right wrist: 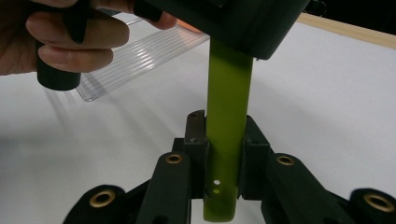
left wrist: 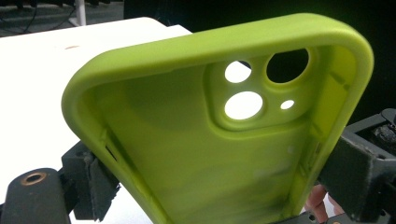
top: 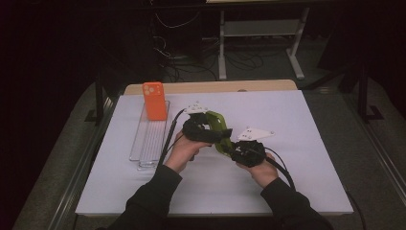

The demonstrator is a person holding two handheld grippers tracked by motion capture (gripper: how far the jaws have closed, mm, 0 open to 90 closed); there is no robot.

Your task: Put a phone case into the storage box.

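A lime green phone case [top: 218,125] is held above the middle of the table between both grippers. In the left gripper view its hollow inside [left wrist: 187,154] faces me, camera cut-outs at the top, and my left gripper [left wrist: 219,182] has a pad against each long side. My left gripper [top: 212,134] comes at the case from the left. My right gripper [top: 231,146] holds the case's near end; in the right gripper view the case [right wrist: 229,93] stands edge-on and upright, with my right gripper [right wrist: 223,149] shut across its thin wall.
An orange phone case [top: 154,100] stands at the far end of a clear ribbed tray [top: 151,139] on the left; the tray [right wrist: 140,56] lies behind the left hand [right wrist: 70,32]. A white sheet [top: 297,143] covers the table, with a wooden edge [top: 210,87] at the back.
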